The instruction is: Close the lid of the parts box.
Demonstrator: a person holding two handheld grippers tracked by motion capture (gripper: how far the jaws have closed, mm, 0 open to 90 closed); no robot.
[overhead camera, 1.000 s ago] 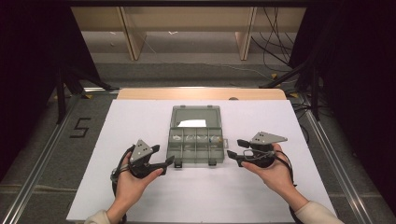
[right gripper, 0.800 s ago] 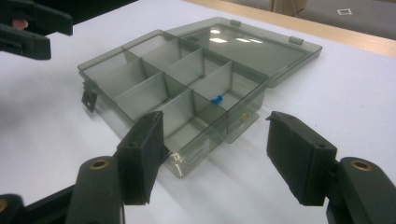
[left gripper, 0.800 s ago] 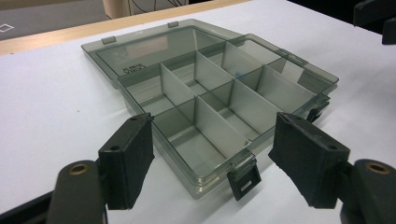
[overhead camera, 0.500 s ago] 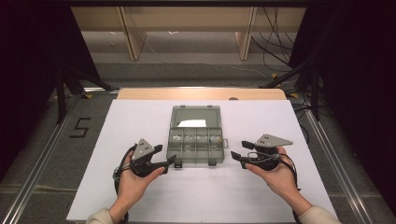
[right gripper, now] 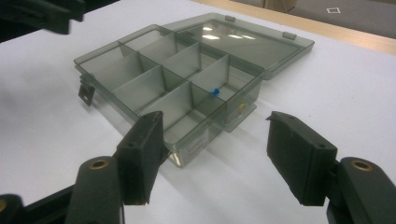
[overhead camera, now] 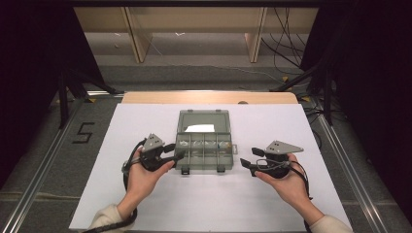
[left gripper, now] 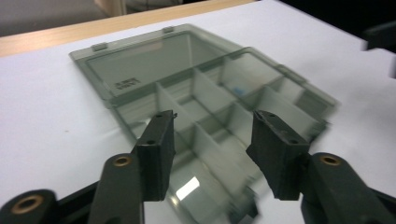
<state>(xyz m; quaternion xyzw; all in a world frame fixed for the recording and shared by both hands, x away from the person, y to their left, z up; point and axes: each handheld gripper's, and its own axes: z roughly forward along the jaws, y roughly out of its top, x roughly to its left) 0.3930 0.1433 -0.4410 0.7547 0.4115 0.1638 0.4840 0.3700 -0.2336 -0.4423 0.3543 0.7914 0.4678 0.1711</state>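
**Onlooker A:** High view first: the clear compartment box (overhead camera: pixel 203 145) sits mid-frame on the white table (overhead camera: pixel 145 204), its lid (overhead camera: pixel 203 120) flipped flat toward the top of the picture. The left gripper (overhead camera: pixel 176 151) is right at the box's left edge, and the right gripper (overhead camera: pixel 248 164) hangs just off the lower right corner, not touching.

**Onlooker B:** And the jaws? In the left gripper view the left gripper (left gripper: pixel 212 135) has been narrowing just now. It stands about half wide, with the front compartments (left gripper: pixel 219 140) showing between the pads. I can't see either pad pressing on a wall, so I'd call it empty.

**Onlooker A:** Agreed. In the right gripper view the right gripper (right gripper: pixel 215 140) gapes wide with nothing in it, aimed at the near corner of the box (right gripper: pixel 187 88). There's a small blue piece (right gripper: pixel 215 92) in one cell, centre of the frame.

**Onlooker B:** So the left looks to be steadying or gripping the box. To do that well, I'd say bite on the outer side wall, not a thin divider, and set the pads square to it. That view is blurred, so slowing down before closing would help.

**Onlooker A:** Keep the box flat on the table too. Tip it and that blue bit could hop cells. The latch tabs (right gripper: pixel 85 93) stick out at the front, so I'd stay clear of them.

**Onlooker B:** And hold the right one apart until the left has a firm hold.
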